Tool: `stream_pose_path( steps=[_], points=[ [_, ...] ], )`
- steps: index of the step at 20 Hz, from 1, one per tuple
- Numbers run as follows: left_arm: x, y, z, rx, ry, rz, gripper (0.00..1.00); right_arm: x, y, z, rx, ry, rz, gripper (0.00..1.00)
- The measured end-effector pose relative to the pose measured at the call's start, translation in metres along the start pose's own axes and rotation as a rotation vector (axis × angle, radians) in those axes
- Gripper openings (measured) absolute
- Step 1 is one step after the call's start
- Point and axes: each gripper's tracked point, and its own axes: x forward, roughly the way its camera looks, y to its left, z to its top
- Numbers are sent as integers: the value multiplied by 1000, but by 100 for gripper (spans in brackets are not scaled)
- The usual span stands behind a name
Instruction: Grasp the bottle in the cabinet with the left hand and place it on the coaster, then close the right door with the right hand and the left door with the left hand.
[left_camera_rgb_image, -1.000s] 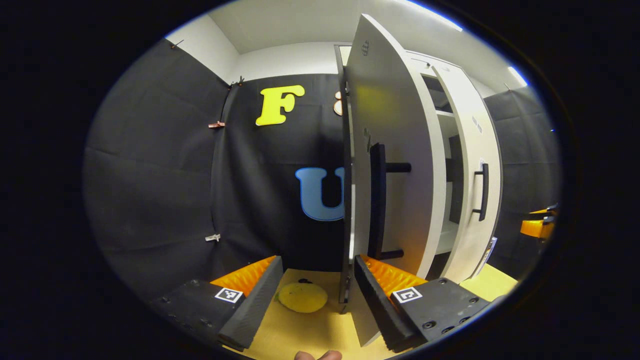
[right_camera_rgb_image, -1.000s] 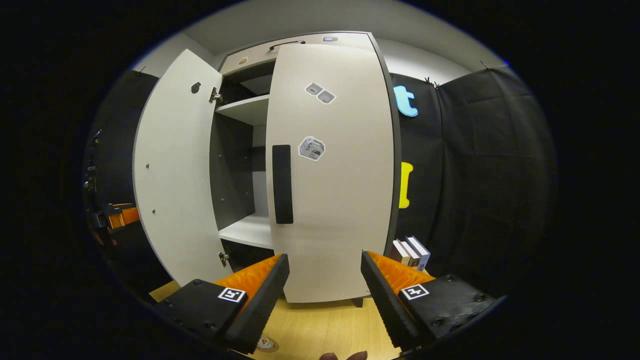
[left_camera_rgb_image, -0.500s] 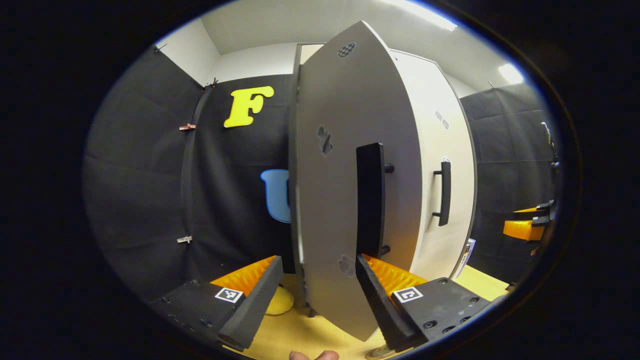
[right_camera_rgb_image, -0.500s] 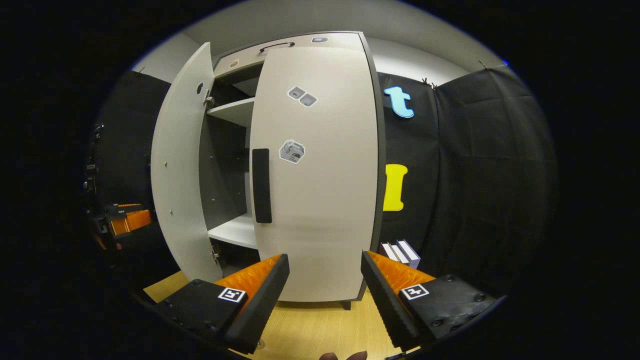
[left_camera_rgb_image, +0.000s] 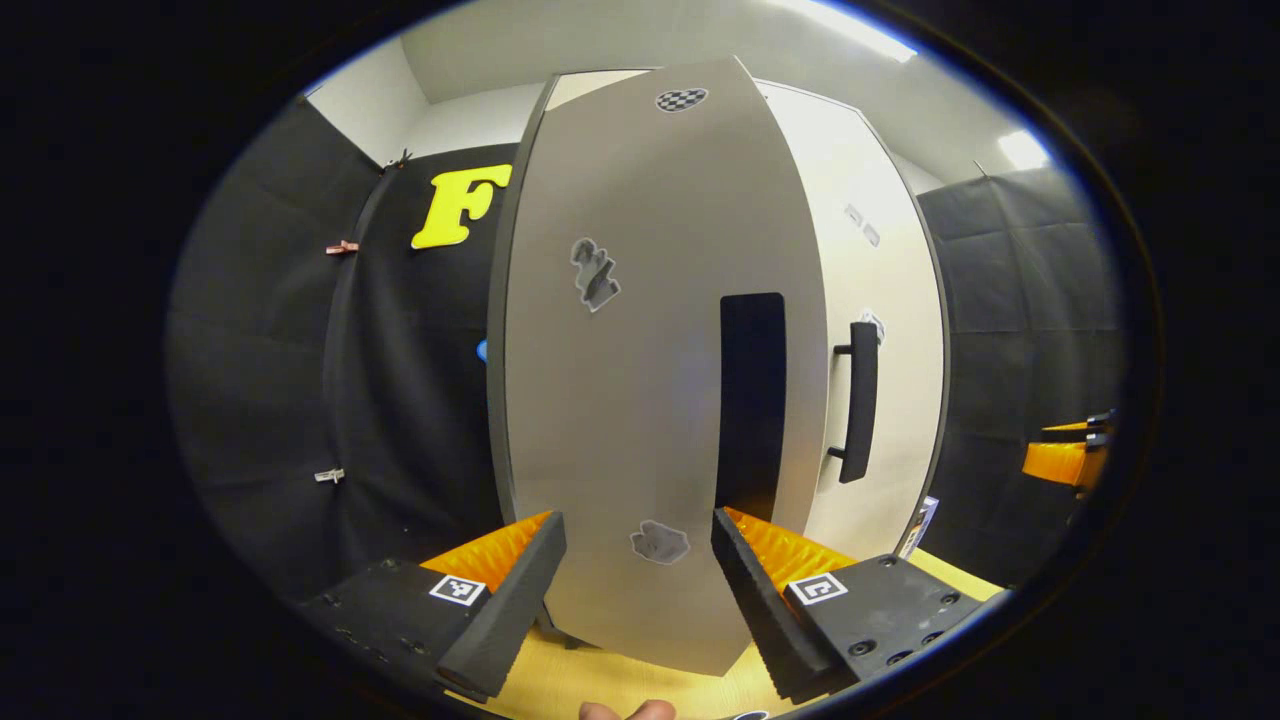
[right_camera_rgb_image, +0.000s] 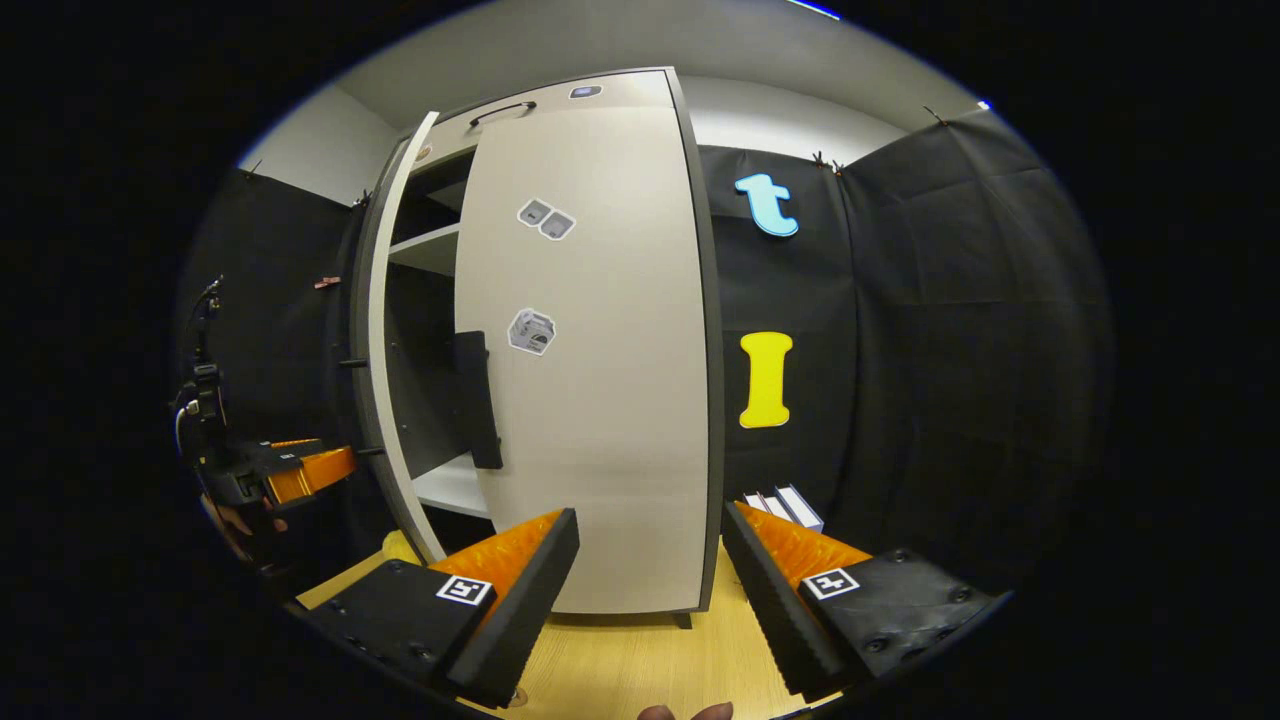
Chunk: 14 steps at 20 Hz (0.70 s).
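The cabinet's left door (left_camera_rgb_image: 640, 350) stands close in front of my left gripper (left_camera_rgb_image: 635, 580), which is open; the door's lower face lies between the fingertips, with its black handle (left_camera_rgb_image: 752, 400) just above the right finger. From the right gripper view this left door (right_camera_rgb_image: 385, 350) is still ajar and seen edge-on, with the left gripper (right_camera_rgb_image: 290, 470) behind it. The right door (right_camera_rgb_image: 590, 380) lies flat against the cabinet front. My right gripper (right_camera_rgb_image: 650, 590) is open and empty, a short way back from that door.
A white shelf (right_camera_rgb_image: 430, 250) shows through the gap. Several books (right_camera_rgb_image: 785, 505) stand right of the cabinet on the wooden table (right_camera_rgb_image: 620, 660). The right door's handle (left_camera_rgb_image: 860, 400) and the right gripper (left_camera_rgb_image: 1065, 460) sit at the right.
The left door has swung from wide open to nearly closed, with my left gripper following behind it. The gap into the cabinet has narrowed. My right gripper has drifted slightly right.
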Motion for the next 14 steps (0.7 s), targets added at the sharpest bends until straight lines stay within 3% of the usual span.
stream_pose_path(
  steps=[14],
  points=[
    [37,-21,0,-14,7,42,96,7,-10,-4,-28,6,11,96]
  ],
)
